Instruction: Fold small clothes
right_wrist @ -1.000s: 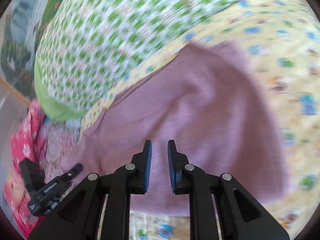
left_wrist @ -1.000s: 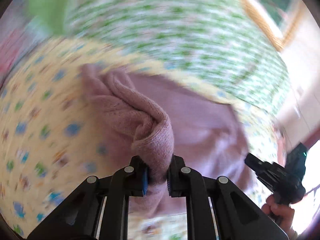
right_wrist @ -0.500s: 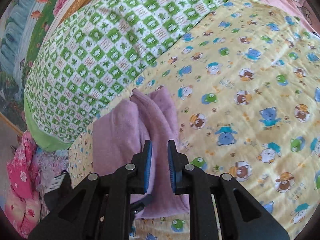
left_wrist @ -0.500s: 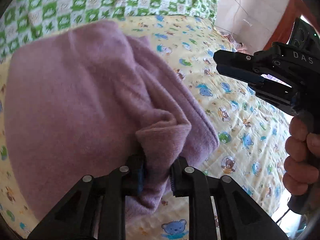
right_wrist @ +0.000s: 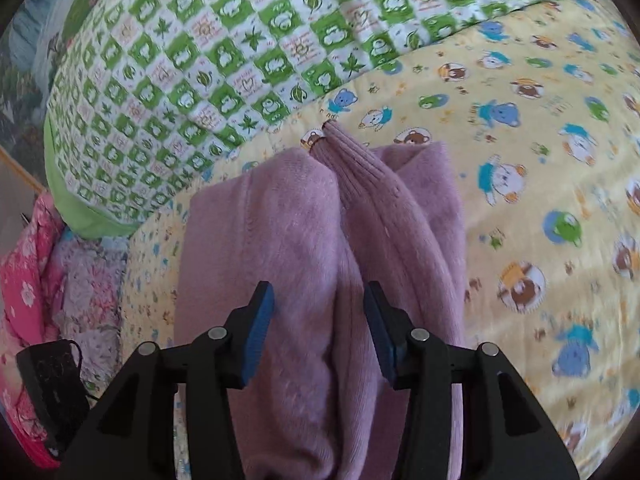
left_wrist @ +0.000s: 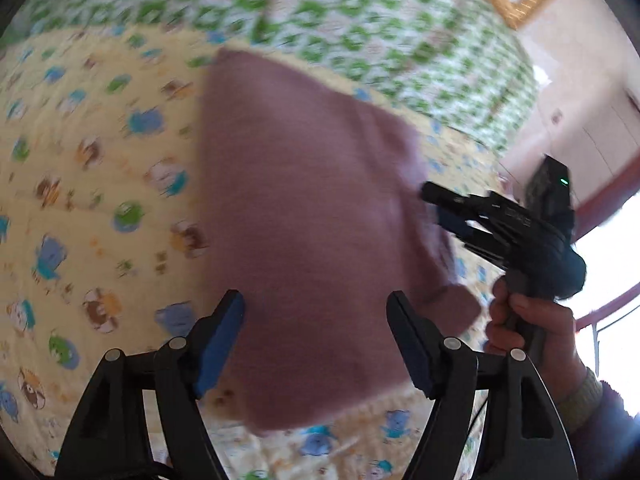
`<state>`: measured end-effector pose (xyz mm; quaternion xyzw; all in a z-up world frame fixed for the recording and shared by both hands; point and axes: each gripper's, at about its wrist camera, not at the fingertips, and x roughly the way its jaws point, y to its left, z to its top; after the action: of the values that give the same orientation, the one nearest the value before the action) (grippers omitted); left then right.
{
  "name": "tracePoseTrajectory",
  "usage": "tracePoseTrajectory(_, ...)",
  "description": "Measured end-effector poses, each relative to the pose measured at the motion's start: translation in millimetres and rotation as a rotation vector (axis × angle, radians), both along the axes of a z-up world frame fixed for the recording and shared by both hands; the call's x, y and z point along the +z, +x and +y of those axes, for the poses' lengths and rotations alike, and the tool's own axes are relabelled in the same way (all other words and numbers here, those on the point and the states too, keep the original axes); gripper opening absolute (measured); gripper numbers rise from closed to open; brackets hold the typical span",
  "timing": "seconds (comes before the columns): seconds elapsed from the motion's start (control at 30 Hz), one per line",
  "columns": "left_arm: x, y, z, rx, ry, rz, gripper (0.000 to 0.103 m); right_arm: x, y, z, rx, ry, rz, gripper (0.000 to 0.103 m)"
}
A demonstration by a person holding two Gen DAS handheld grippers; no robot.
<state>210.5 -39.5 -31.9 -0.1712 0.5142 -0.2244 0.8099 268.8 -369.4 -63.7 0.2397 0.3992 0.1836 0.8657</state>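
Observation:
A small mauve knitted garment (left_wrist: 312, 216) lies folded on a yellow bear-print sheet (left_wrist: 80, 184); the left wrist view is blurred. My left gripper (left_wrist: 316, 320) is open just above the garment's near part, holding nothing. In the right wrist view the garment (right_wrist: 280, 248) shows a ribbed cuff (right_wrist: 344, 148) lying over its middle. My right gripper (right_wrist: 318, 320) is open over the garment's near end, empty. The right gripper also shows in the left wrist view (left_wrist: 452, 208), at the garment's right edge.
A green-and-white checked pillow (right_wrist: 224, 60) lies beyond the garment. Pink floral fabric (right_wrist: 24, 264) is piled at the left edge of the bed. A wall and a gold picture frame (left_wrist: 520, 4) stand behind the pillow.
My left gripper has opened and let go of the garment fold, which now lies flat. My right gripper has opened and moved down over the garment.

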Motion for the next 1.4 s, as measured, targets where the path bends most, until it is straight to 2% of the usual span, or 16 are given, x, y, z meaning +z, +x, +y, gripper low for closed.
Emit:
tracePoseTrajectory(0.03,-11.2,7.6,7.8,0.019,-0.02,0.051,0.074,-3.6,8.0,3.5,0.019,-0.008,0.019,0.052)
tracePoseTrajectory(0.17,-36.3,20.9,10.6,0.032,-0.052,0.121,0.074,-16.0,23.6,14.3,0.068,-0.033,0.06,0.052)
tracePoseTrajectory(0.2,-41.5,24.9,9.0,0.031,-0.058,0.131,0.075,-17.7,24.1,17.4,0.082,-0.036,0.063,0.048)
tracePoseTrajectory(0.23,-44.7,25.2,8.1,0.031,-0.062,0.139,0.075,-17.2,23.6,19.5,0.091,-0.04,0.058,0.031)
tracePoseTrajectory(0.27,-46.4,25.7,7.0,0.031,-0.063,0.14,0.075,-16.1,23.0,21.9,0.103,-0.039,0.057,0.021)
tracePoseTrajectory(0.3,-47.7,26.9,6.3,0.029,-0.062,0.139,0.075,-14.0,22.4,23.4,0.113,-0.029,0.06,0.017)
tracePoseTrajectory(0.43,-41.0,33.5,-8.1,0.019,-0.04,0.128,0.076,19.3,9.4,20.4,0.103,0.0,-0.026,0.015)
tracePoseTrajectory(0.5,-34.1,34.9,-10.3,0.012,-0.06,0.122,0.079,42.9,-2.4,7.6,0.081,0.041,-0.093,0.014)
tracePoseTrajectory(0.57,-30.6,39.5,-19.5,-0.006,-0.072,0.112,0.08,57.2,-13.2,-5.9,0.048,0.038,-0.145,0.013)
tracePoseTrajectory(0.63,-29.9,40.9,-31.7,-0.028,-0.042,0.105,0.08,50.1,-11.7,-13.0,0.031,-0.001,-0.12,0.013)
tracePoseTrajectory(0.8,-34.5,40.5,-49.1,-0.06,-0.005,0.118,0.079,4.1,-6.6,-32.5,-0.032,-0.036,0.001,0.013)
tracePoseTrajectory(0.93,-38.4,41.8,-53.4,-0.063,0.013,0.114,0.08,3.8,-7.2,-35.2,-0.051,-0.031,-0.017,0.013)
tracePoseTrajectory(1.0,-42.7,47.8,-58.3,-0.064,0.016,0.123,0.08,-1.9,-2.8,-32.0,-0.048,-0.057,-0.008,0.013)
tracePoseTrajectory(1.2,-51.7,52.5,-62.4,-0.069,0.018,0.15,0.082,-15.0,0.7,-34.9,-0.078,-0.043,0.019,0.013)
tracePoseTrajectory(1.3,-49.2,49.8,-63.0,-0.073,0.015,0.147,0.082,-11.1,-5.2,-38.1,-0.07,0.016,0.029,0.023)
tracePoseTrajectory(1.4,-43.8,45.8,-59.6,-0.069,0.0,0.153,0.081,-1.8,-20.5,-43.6,-0.088,0.034,0.033,0.04)
